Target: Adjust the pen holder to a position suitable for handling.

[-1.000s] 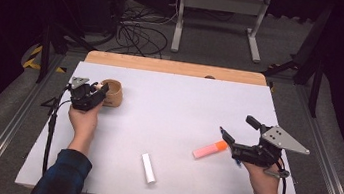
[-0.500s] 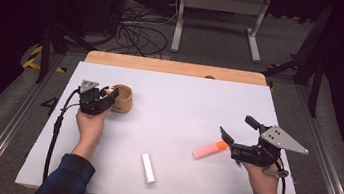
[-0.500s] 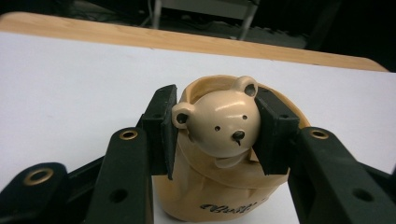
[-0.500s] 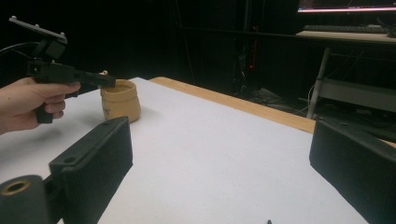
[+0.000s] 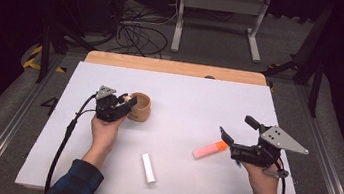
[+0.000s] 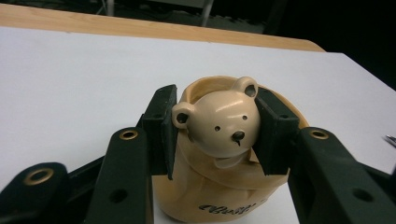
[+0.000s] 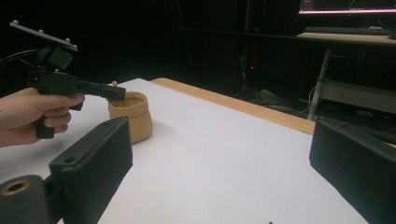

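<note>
A tan cup (image 5: 141, 107) with a bear's head (image 6: 218, 122) on its side is at the table's left half. My left gripper (image 5: 127, 104) is shut on it, and in the left gripper view both pads (image 6: 164, 130) press the sides of the bear's head. My right gripper (image 5: 235, 128) stands wide open at the right, with nothing between its fingers. In the right gripper view (image 7: 219, 140) it faces the cup (image 7: 133, 117) and the other hand's gripper (image 7: 100, 90) across the table.
A pink marker with an orange cap (image 5: 209, 150) lies just left of my right gripper. A white cylinder (image 5: 148, 168) lies near the front middle. The white table sheet (image 5: 190, 99) ends at a wooden strip (image 5: 174, 67) at the back, with stands and cables beyond.
My left gripper has moved rightward and slightly toward me across the table, taking the bear cup with it. The right gripper, marker and white cylinder have stayed put.
</note>
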Tool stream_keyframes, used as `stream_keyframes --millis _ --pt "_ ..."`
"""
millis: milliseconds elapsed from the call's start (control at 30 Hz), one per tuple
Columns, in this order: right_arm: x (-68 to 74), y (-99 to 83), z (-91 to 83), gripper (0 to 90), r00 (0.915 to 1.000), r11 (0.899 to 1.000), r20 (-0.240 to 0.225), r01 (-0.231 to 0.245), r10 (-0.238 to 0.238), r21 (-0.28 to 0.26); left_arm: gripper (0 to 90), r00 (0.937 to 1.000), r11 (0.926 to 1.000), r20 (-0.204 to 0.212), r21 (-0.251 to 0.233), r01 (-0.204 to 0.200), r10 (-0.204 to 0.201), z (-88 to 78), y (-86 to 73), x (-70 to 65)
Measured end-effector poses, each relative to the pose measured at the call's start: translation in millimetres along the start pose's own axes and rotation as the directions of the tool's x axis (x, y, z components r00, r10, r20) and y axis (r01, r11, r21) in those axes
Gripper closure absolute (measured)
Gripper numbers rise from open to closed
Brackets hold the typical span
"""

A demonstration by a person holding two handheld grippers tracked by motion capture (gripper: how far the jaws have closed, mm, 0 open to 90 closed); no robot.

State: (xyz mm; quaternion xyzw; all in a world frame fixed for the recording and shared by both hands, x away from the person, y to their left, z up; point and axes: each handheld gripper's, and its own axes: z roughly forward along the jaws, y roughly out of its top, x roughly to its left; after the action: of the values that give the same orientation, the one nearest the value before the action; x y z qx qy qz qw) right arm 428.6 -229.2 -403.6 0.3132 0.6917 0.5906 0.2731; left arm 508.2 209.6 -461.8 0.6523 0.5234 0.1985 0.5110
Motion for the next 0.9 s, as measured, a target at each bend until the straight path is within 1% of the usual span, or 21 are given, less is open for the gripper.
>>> stream_keyframes --millis 67,167,200,267,367,467,533,600,633,667,700,733,800,833,900 --pt "0.0 -0.1 0.1 6.6 1.0 1.0 0.0 0.002 -0.002 0.001 56.1 0.9998 0.9999 0.017 0.01 -0.006 0.006 0.8 -0.9 -6.2" --pt "0.8 -0.2 0.6 6.6 1.0 1.0 -0.002 -0.002 0.002 0.005 56.2 0.9983 0.9997 0.057 0.018 -0.016 0.015 2.5 -3.1 -17.4" --pt "0.8 -0.2 0.6 6.6 1.0 1.0 -0.002 -0.002 0.002 0.005 56.2 0.9968 0.9995 0.078 0.022 -0.02 0.018 3.4 -3.9 -20.9" --pt "1.1 -0.4 1.1 6.6 1.0 1.0 -0.004 0.004 -0.004 0.005 56.1 0.994 0.9992 0.107 0.028 -0.027 0.023 4.6 -5.3 -26.8" --pt "1.0 -0.3 0.8 6.6 1.0 1.0 -0.003 0.0 0.0 0.004 56.2 0.9909 0.999 0.132 0.035 -0.029 0.024 5.6 -7.1 -34.9" --pt "0.8 -0.2 0.5 6.8 1.0 1.0 -0.003 0.0 0.0 0.006 56.2 0.9867 0.9981 0.158 0.041 -0.046 0.039 6.4 -9.6 -44.5" --pt "0.9 -0.3 0.8 6.8 1.0 1.0 -0.004 -0.001 0.001 0.006 56.2 0.9829 0.9976 0.18 0.049 -0.05 0.04 6.8 -11.7 -50.6" --pt "1.0 -0.4 1.1 6.8 1.0 1.0 -0.008 0.005 -0.005 0.007 56.1 0.9809 0.997 0.187 0.047 -0.062 0.052 6.8 -14.0 -56.2" --pt "1.0 -0.4 1.1 6.8 1.0 1.0 -0.008 0.005 -0.005 0.007 56.1 0.9805 0.9962 0.185 0.044 -0.075 0.066 6.5 -14.9 -58.1" --pt "0.9 -0.4 1.1 6.8 1.0 1.0 -0.007 0.005 -0.005 0.008 56.1 0.9808 0.9962 0.183 0.04 -0.077 0.069 6.2 -15.7 -59.0" --pt "0.7 -0.4 1.0 6.8 1.0 1.0 -0.005 0.006 -0.006 0.009 56.1 0.9813 0.9964 0.18 0.036 -0.076 0.069 6.1 -16.4 -58.7" --pt "0.7 -0.4 0.9 6.8 1.0 1.0 -0.006 0.005 -0.005 0.009 56.0 0.9798 0.9962 0.186 0.036 -0.08 0.072 5.8 -16.9 -57.6" --pt "0.9 -0.4 0.7 6.8 1.0 1.0 -0.007 0.005 -0.005 0.008 55.8 0.9793 0.9957 0.185 0.03 -0.088 0.081 5.5 -17.8 -57.0" --pt "1.0 -0.3 0.7 6.8 1.0 1.0 -0.008 0.005 -0.005 0.007 55.7 0.9782 0.9952 0.189 0.032 -0.092 0.085 5.0 -18.2 -57.0" --pt "0.9 -0.2 0.6 6.9 0.9999 1.0 -0.009 0.006 -0.006 0.005 55.4 0.9781 0.9942 0.186 0.034 -0.102 0.094 4.3 -18.3 -56.7"
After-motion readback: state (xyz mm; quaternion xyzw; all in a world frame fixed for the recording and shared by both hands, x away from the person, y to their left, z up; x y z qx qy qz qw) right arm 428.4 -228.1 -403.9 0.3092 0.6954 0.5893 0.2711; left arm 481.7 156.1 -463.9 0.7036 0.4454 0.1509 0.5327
